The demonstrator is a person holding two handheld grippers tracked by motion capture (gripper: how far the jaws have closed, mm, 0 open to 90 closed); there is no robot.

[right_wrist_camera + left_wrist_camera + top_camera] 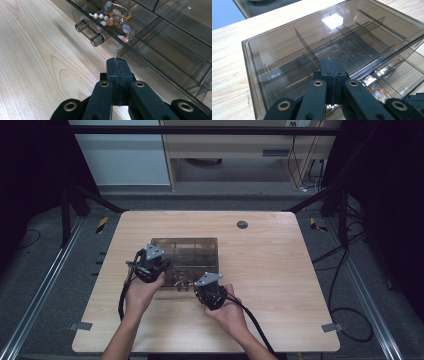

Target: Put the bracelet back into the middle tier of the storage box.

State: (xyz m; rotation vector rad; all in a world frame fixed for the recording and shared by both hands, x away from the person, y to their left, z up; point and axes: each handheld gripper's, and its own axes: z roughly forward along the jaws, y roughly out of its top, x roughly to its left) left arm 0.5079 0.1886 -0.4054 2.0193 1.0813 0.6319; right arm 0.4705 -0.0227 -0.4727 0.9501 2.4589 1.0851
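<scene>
Organizer box [192, 251] lid edge sits right ahead of the right hand-held gripper [117, 62], nearer than the left [331, 61], both pinched together on nothing.

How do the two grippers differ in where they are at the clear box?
The left gripper is at the left side of the clear box, with its tip over the divided upper tray; the right gripper is at the near front edge. The right gripper points near the beaded bracelet and the drawer handle; the left faces empty compartments. Both are shut, holding nothing.
</scene>
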